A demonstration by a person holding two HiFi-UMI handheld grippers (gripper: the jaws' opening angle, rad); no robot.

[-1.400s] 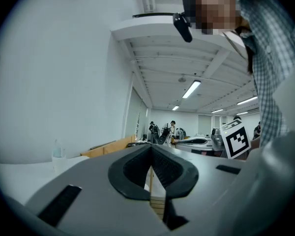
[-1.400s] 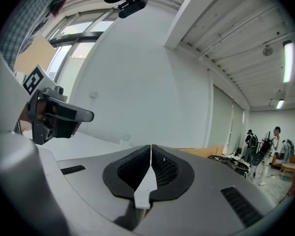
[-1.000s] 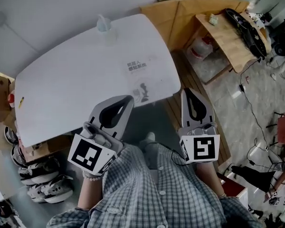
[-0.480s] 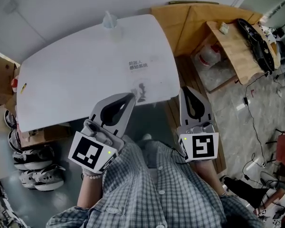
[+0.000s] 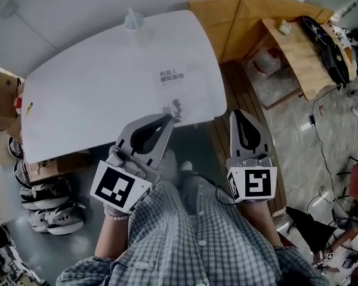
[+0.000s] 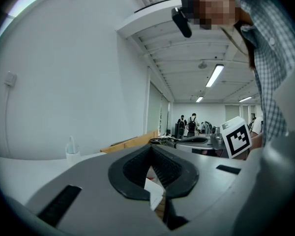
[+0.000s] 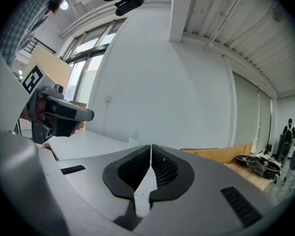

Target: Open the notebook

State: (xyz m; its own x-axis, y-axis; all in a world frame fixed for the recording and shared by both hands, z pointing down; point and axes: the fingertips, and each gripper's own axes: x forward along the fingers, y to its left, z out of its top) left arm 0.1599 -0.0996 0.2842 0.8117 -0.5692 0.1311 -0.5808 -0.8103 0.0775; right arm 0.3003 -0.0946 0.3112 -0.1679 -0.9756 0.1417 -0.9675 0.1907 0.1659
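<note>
The notebook [image 5: 173, 91] lies shut on the white table [image 5: 95, 88], near its front right edge. Its white cover, with dark print and a small dark figure, hardly stands out from the tabletop. My left gripper [image 5: 169, 119] is shut and empty, its tips just at the table's front edge by the notebook's near end. My right gripper [image 5: 237, 113] is also shut and empty, off the table's right side over the floor. In the gripper views both pairs of jaws [image 6: 151, 147] [image 7: 151, 146] meet at the tips with nothing between them; the notebook is hidden behind them.
A small clear bottle [image 5: 132, 22] stands at the table's far edge. Wooden benches [image 5: 292, 46] with gear stand at the right, cables run over the floor there. Several shoes [image 5: 48, 210] and a cardboard box [image 5: 0, 103] lie at the left.
Both grippers have moved a little forward toward the table. The left gripper's tips now reach the table's front edge by the notebook. Both stay shut.
</note>
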